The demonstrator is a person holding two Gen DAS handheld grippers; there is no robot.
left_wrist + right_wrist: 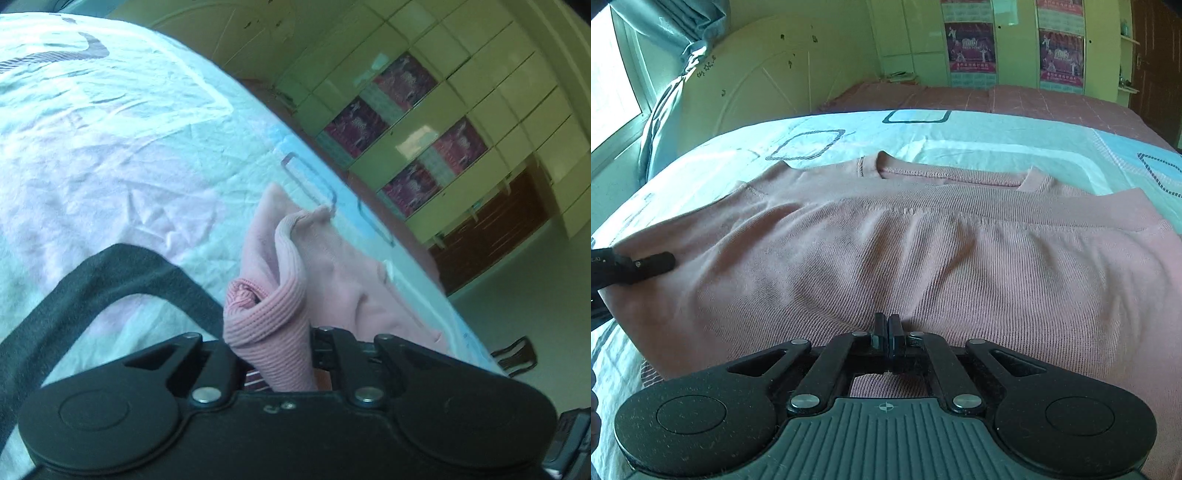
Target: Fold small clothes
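A small pink ribbed top lies spread on the bed, its neckline at the far side and a fold across its middle. My right gripper is shut, fingers together, on the near edge of the top. My left gripper is shut on a bunched ribbed edge of the pink top. The left gripper's fingers show at the top's left edge in the right wrist view.
The bed sheet is pale blue and white with square outlines. A headboard and curtain stand at the far left. A second bed and cupboards with posters lie beyond. A dark strap lies on the sheet.
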